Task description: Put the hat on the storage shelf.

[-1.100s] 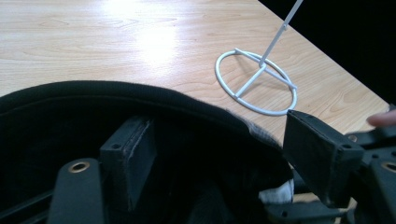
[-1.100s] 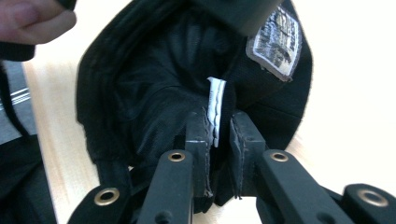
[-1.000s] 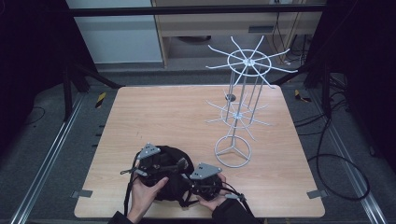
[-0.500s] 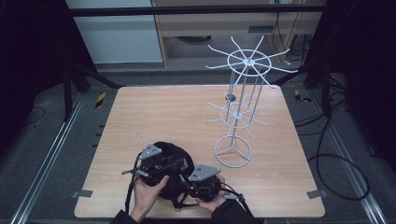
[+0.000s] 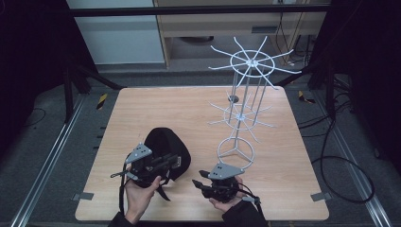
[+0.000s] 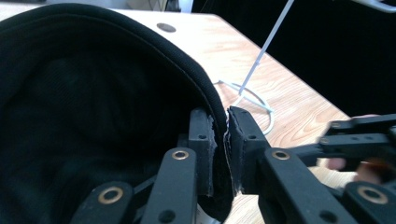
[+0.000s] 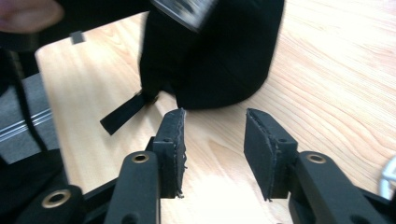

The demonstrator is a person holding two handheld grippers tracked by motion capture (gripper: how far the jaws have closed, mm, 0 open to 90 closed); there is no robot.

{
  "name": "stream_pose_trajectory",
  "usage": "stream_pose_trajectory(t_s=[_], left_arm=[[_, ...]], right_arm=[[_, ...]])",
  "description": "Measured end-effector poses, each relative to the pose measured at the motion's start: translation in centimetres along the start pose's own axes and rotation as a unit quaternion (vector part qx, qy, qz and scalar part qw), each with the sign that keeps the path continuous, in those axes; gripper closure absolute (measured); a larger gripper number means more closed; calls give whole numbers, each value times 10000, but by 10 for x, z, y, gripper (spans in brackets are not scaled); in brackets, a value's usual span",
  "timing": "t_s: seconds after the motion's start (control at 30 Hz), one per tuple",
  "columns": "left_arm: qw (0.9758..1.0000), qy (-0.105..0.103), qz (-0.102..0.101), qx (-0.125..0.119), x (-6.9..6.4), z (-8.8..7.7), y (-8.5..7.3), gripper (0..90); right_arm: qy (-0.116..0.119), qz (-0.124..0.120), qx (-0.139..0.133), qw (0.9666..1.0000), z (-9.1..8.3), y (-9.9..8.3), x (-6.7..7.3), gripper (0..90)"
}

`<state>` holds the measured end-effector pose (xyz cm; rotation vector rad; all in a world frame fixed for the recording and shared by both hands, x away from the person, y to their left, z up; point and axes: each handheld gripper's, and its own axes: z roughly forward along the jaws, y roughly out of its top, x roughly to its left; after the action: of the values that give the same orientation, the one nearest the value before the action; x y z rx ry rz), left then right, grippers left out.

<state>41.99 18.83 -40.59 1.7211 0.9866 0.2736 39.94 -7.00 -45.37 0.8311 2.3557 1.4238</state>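
A black cap (image 5: 163,142) lies near the front of the wooden table (image 5: 142,109). My left gripper (image 5: 172,161) has just been closing, and its jaws are shut on the cap's rim. In the left gripper view the rim (image 6: 205,93) is pinched between the pads of the left gripper (image 6: 222,116). My right gripper (image 5: 198,180) sits a little to the right of the cap; its jaws have just been opening and nothing is between them. In the right gripper view the right gripper (image 7: 215,114) faces the cap (image 7: 219,60) and its loose strap (image 7: 123,114) over bare wood.
A white wire rack (image 5: 241,109) with two tiers of spokes stands at the back right. Its ring base (image 5: 235,151) is just beyond the right gripper. The table's front edge is close behind both hands.
The left gripper's jaws have shut on the cap's rim and risen a little. The right gripper has let go of the cap, opened, and drawn away to the right.
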Motion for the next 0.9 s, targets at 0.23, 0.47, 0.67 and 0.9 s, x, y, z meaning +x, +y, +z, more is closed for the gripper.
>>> stream_pose_trajectory(t_s=[0.23,0.47,0.67,0.9], left_arm=[[9991,-380,145,-138,-11,-7,5,806],[9976,-610,292,-138,-19,-8,6,806],[9972,-441,575,-159,-23,-9,5,798],[9964,78,792,-306,-16,-20,3,735]], right_arm=[[-351,81,-159,9992,10,0,-8,483],[-410,197,-348,9984,19,2,-17,574],[-125,204,-270,9993,17,4,-15,851],[-551,-252,-336,9976,6,17,-4,855]])
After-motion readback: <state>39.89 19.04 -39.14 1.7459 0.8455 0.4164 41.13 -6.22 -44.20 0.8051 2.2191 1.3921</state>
